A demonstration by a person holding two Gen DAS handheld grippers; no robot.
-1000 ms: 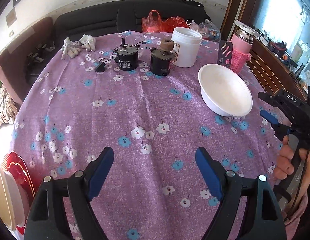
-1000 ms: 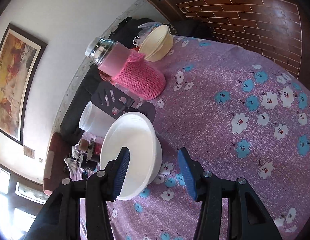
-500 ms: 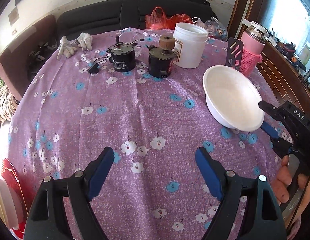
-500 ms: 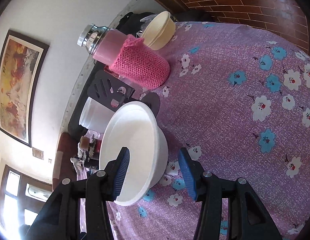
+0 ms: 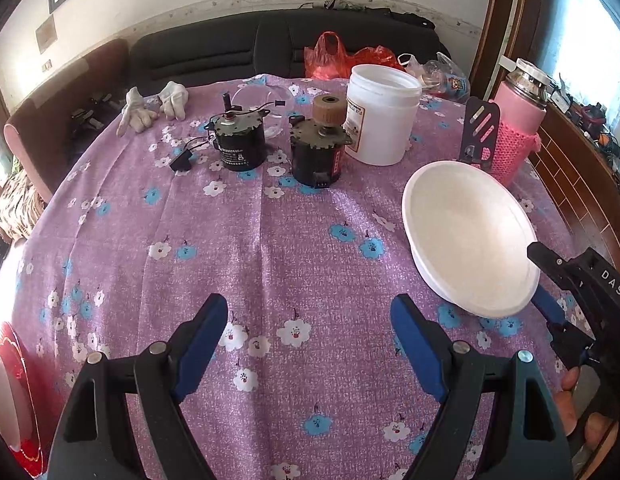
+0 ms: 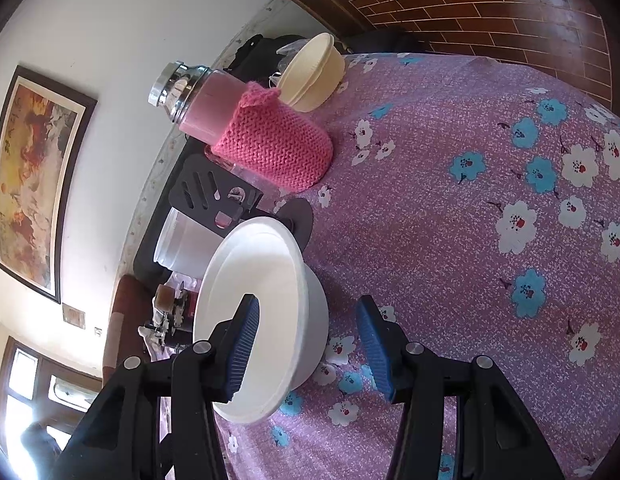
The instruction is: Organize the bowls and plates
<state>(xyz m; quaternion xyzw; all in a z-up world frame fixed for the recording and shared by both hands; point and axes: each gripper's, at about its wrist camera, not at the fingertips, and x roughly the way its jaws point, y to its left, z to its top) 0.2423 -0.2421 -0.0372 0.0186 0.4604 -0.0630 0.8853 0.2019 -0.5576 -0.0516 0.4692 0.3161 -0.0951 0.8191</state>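
A white bowl (image 5: 466,236) sits on the purple flowered tablecloth (image 5: 270,264) at the right. My right gripper (image 6: 310,344) is open and straddles the bowl's near rim (image 6: 270,292), one finger inside and one outside; it shows at the right edge of the left wrist view (image 5: 550,300). My left gripper (image 5: 310,344) is open and empty above the cloth near the front. A cream bowl (image 6: 310,72) stands at the far table edge behind the flask. Red and white plates (image 5: 10,396) show at the lower left edge.
Two black motors (image 5: 240,142) (image 5: 318,152), a white tub (image 5: 380,114), a pink flask with knitted sleeve (image 5: 516,120), a dark phone stand (image 5: 480,132) and white gloves (image 5: 154,106) stand at the back of the table. A sofa with a red bag (image 5: 330,54) is behind.
Both grippers have moved forward. My right gripper has closed in on the white bowl, and its left finger now reaches deeper over the rim. The bowl has stayed put.
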